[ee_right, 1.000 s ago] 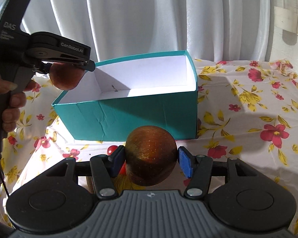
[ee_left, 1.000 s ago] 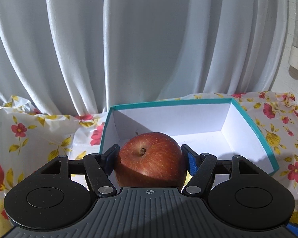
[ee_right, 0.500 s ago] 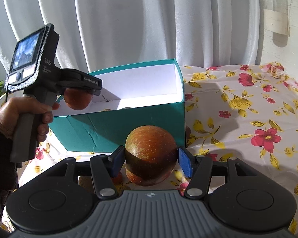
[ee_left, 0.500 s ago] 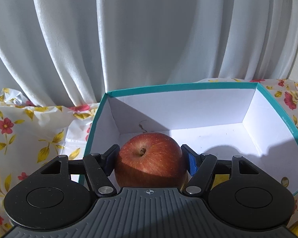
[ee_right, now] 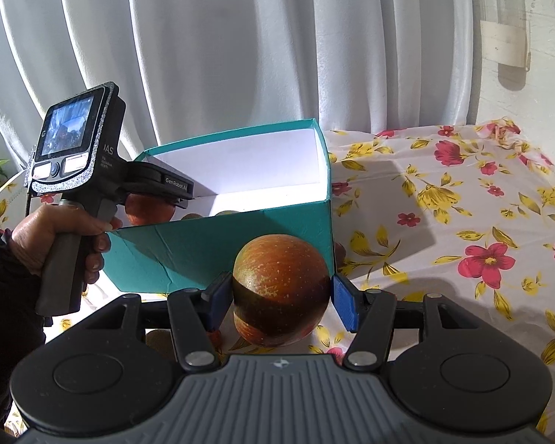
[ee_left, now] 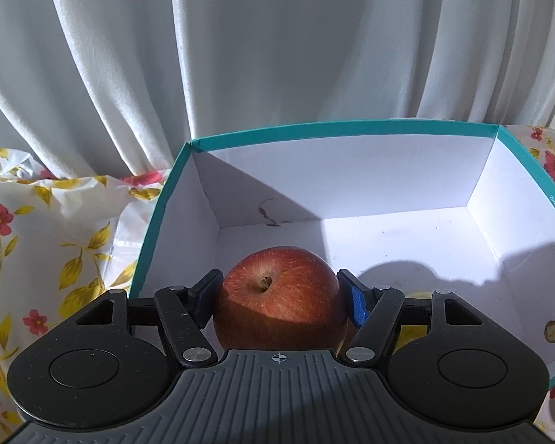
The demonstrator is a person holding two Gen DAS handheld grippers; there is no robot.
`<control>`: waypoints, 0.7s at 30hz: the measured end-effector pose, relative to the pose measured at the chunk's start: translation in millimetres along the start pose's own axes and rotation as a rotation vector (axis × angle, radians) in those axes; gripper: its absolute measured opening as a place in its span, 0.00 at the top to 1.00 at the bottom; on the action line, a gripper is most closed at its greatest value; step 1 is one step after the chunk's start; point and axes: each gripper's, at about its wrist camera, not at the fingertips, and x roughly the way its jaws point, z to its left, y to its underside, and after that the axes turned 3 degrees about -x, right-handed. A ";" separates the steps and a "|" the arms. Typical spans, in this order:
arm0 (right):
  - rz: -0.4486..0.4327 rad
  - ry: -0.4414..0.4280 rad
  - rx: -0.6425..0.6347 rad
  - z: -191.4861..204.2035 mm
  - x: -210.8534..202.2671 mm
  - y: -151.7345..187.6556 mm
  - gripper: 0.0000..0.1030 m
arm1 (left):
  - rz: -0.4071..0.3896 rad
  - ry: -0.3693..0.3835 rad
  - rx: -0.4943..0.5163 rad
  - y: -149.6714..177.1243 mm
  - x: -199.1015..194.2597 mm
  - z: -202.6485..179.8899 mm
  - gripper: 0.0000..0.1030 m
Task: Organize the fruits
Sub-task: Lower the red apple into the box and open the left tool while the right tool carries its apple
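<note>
Hanging behind everything I hold, the curtain fills the far side beyond both of my claws. Under them the cloth with red and yellow flowers spreads out, mostly to the right of my right claw. Ahead of both claws stands the box, teal outside and white inside, its top open.

My left claw reaches over the box's near wall, so the white floor lies just beyond its tips. It is clamped on a red apple, stem end facing me, both pads pressed to its sides. In the right wrist view that apple shows below the claw, at the box's left end, level with the rim; I cannot tell if it touches the floor. My left hand grips the handle.

My right claw sits outside the box, in front of its near teal wall. It is closed on a second apple, reddish with yellow speckles, pads tight on either side.

Inside the box, past the wall, small rounded fruit tops peek up; I cannot tell what they are.
</note>
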 end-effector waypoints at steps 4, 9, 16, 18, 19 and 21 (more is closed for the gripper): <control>-0.006 0.002 0.004 -0.2 -0.7 -0.9 0.44 | 0.014 -0.002 -0.002 -0.8 1.5 0.0 0.30; -0.010 0.006 0.008 -0.8 -0.7 -1.4 0.44 | -0.006 -0.013 -0.003 -2.4 -1.8 -0.5 0.32; -0.018 0.013 0.009 -2.9 -1.4 -1.4 0.44 | -0.030 -0.020 -0.010 -2.8 -14.2 1.9 0.29; -0.022 0.015 0.007 -3.9 -1.7 -2.0 0.44 | -0.048 -0.025 -0.016 -2.5 -24.7 3.6 0.26; -0.026 0.016 0.008 -4.5 -1.8 -2.5 0.44 | -0.063 -0.029 -0.021 -2.4 -31.8 4.5 0.24; -0.031 0.018 0.007 -5.8 -2.4 -4.1 0.44 | -0.089 -0.031 -0.029 -2.5 -47.5 5.8 0.19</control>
